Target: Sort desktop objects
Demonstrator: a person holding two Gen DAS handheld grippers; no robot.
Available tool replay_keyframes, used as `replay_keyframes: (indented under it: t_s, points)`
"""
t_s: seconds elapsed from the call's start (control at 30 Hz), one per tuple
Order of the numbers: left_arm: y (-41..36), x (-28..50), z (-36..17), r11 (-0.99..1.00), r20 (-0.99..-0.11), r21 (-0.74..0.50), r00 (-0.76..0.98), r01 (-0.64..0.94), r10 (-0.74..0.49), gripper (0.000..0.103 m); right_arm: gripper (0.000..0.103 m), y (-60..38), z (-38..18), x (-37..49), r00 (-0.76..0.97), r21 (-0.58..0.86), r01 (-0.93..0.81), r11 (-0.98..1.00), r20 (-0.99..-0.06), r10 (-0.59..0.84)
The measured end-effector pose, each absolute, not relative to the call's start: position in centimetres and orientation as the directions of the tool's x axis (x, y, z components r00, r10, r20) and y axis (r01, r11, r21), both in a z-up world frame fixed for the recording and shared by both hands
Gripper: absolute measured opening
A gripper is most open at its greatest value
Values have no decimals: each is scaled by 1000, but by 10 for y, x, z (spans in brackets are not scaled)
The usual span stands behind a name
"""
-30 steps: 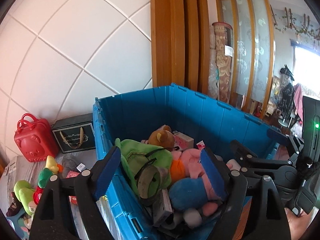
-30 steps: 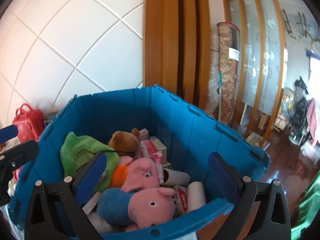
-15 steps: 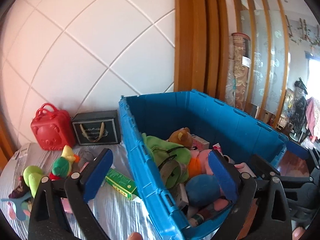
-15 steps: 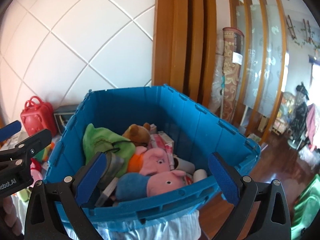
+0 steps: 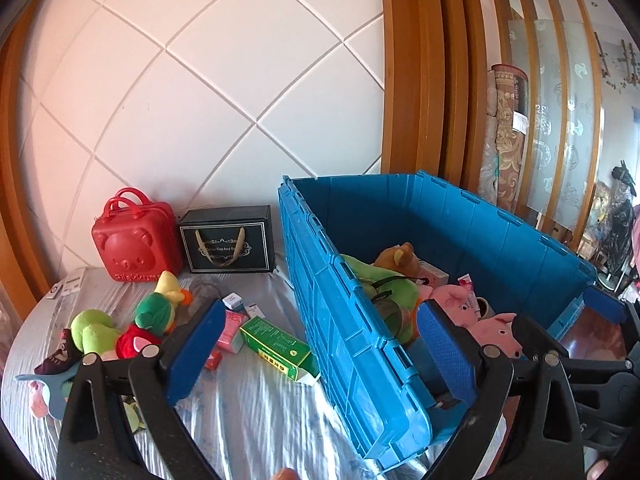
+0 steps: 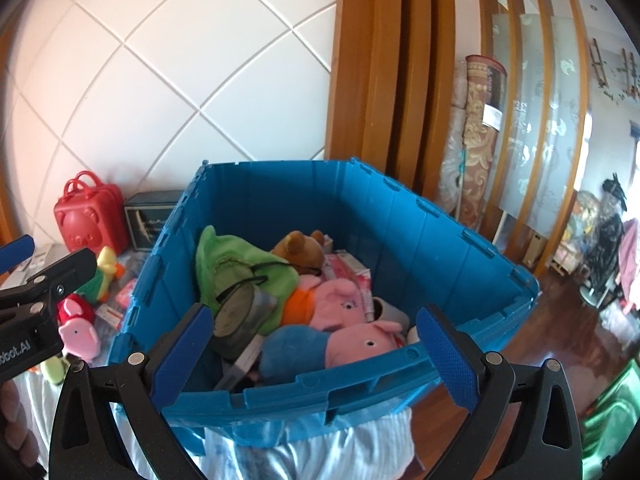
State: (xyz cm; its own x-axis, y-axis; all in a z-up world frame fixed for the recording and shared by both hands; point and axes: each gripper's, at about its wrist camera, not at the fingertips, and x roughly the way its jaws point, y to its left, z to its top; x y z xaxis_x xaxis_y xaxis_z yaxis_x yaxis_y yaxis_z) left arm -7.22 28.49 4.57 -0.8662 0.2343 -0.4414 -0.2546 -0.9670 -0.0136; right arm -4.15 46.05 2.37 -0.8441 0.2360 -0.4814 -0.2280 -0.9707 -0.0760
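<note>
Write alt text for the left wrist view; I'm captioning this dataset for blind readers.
An open left gripper hovers, holding nothing, over the left wall of a blue crate filled with plush toys. On the cloth-covered table to the crate's left lie a green box, a green plush duck, a red bear case and a black gift box.

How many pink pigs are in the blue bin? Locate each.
2. The upper pig lies mid-bin below the brown bear; the blue-bodied pig lies against the near wall. Others may be buried.

"bbot.AI" on left gripper (image 6: pixel 24 256), gold lettering on black gift box (image 5: pixel 227 245) too blurred to read
</note>
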Motion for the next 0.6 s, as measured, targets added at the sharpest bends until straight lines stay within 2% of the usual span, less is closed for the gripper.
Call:
replay_keyframes:
  t_s: [0.23, 0.6]
  points:
    - [284, -70, 46, -971, -437, 13, -875, -239, 210, 98, 103, 458, 28, -40, -861, -60, -220, -974, -458, 223]
    - [284, -70, 44, -973, -449, 10, -870, -231, 202, 98, 103, 461, 20, -44, -851, -54, -220, -974, -478, 218]
